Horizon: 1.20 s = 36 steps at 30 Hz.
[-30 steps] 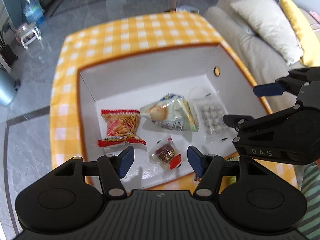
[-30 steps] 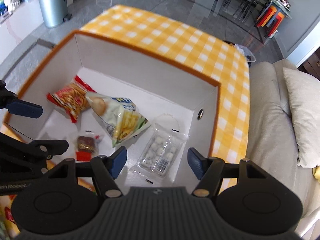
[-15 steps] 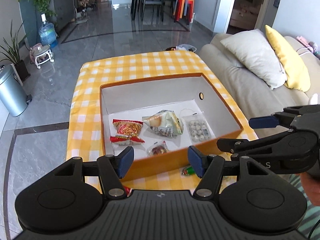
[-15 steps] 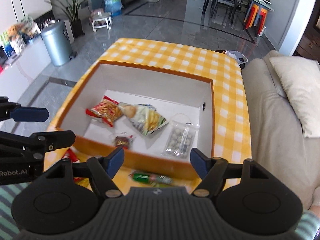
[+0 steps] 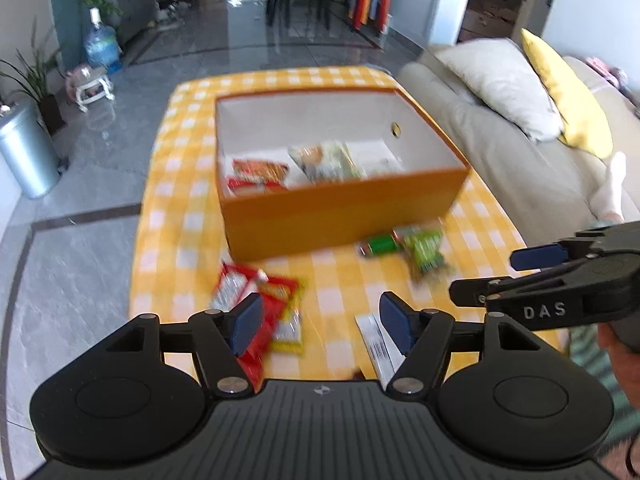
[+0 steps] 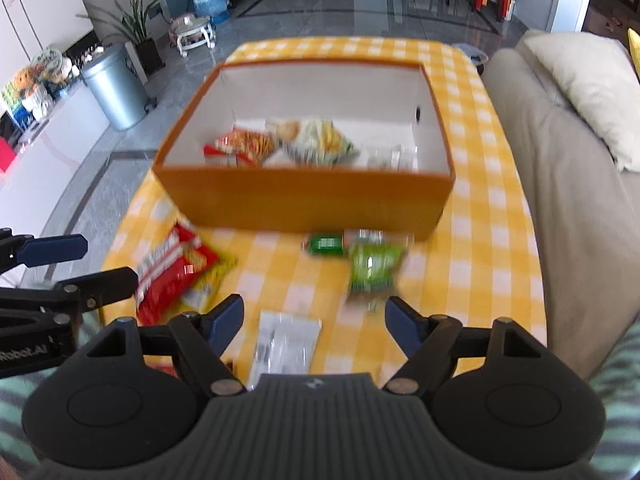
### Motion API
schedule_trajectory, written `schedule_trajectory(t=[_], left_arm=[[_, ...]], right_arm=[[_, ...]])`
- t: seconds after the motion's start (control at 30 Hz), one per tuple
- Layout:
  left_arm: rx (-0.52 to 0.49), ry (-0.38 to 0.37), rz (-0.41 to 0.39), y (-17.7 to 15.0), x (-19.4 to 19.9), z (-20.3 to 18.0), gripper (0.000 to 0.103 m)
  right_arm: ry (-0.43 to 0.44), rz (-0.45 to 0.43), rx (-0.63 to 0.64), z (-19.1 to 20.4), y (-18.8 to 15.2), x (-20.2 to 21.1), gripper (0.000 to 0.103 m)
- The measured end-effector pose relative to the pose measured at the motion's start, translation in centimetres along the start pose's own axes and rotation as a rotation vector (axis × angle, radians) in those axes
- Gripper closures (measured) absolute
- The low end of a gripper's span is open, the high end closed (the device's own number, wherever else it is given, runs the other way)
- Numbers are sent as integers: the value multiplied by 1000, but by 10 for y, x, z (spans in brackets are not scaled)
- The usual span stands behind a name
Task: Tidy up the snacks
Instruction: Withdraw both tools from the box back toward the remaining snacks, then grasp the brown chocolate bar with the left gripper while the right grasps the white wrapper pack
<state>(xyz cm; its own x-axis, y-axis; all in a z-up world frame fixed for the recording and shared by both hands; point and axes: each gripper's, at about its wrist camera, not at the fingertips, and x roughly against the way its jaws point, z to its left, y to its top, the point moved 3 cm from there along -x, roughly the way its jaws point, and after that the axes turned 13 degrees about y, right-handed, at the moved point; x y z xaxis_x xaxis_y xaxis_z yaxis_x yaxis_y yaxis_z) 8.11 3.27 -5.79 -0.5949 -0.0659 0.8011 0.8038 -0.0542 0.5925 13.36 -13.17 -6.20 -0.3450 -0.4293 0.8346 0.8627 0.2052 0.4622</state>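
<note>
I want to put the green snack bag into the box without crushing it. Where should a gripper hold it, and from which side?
Grip the green snack bag across its narrow width near the sealed near end, coming from above. It lies flat on the checked tablecloth, so the opening, empty right gripper is probably nearest. The orange box blocks the far side.

The left black hand-held gripper (image 5: 320, 320) with blue pads tilts steeply downward, its jaws opening with nothing between them. Just to its right, the right black hand-held gripper (image 6: 314, 316) tilts likewise, jaws opening and empty, gripped by a hand (image 5: 622, 356).
</note>
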Motion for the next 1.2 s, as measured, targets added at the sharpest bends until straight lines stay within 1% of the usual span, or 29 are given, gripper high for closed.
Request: schedule_trajectory(t=[0.1,0.3,0.4,0.5,0.6,0.7,0.8,0.93,1.03,1.1,1.2], left_arm=[[-41,-33,21,-18,0,-3,25],[-140,-77,71,-46,-13,-5,25],[-235,-79,105,-58,-24,-11,25],[-298,-97,149,-65,-37,-17,25],[-384,-87,187,-69,-49,-24,25],[-474,-66,226,-74,-63,-32,26],[-548,-38,249,-79,-74,-39,26],[-577,-47,307,-81,-91,-42,28],[-604,-11,323,-81,-100,-45,29],[-613,8,331,-82,-103,-46,36],[-584,-6,345,-81,-106,-45,39]], right_arm=[[20,53,-25,-2,-18,-6,28],[84,118,-90,-8,-41,-17,29],[99,153,-115,-9,-50,-28,29],[100,182,-124,-6,-57,-38,30],[98,202,-132,-4,-62,-48,30],[83,233,-116,-1,-67,-59,36],[86,260,-103,2,-71,-67,36],[77,287,-100,1,-74,-75,36],[65,300,-105,-2,-75,-79,36],[61,306,-107,-3,-76,-82,35],[61,312,-105,-3,-76,-84,35]])
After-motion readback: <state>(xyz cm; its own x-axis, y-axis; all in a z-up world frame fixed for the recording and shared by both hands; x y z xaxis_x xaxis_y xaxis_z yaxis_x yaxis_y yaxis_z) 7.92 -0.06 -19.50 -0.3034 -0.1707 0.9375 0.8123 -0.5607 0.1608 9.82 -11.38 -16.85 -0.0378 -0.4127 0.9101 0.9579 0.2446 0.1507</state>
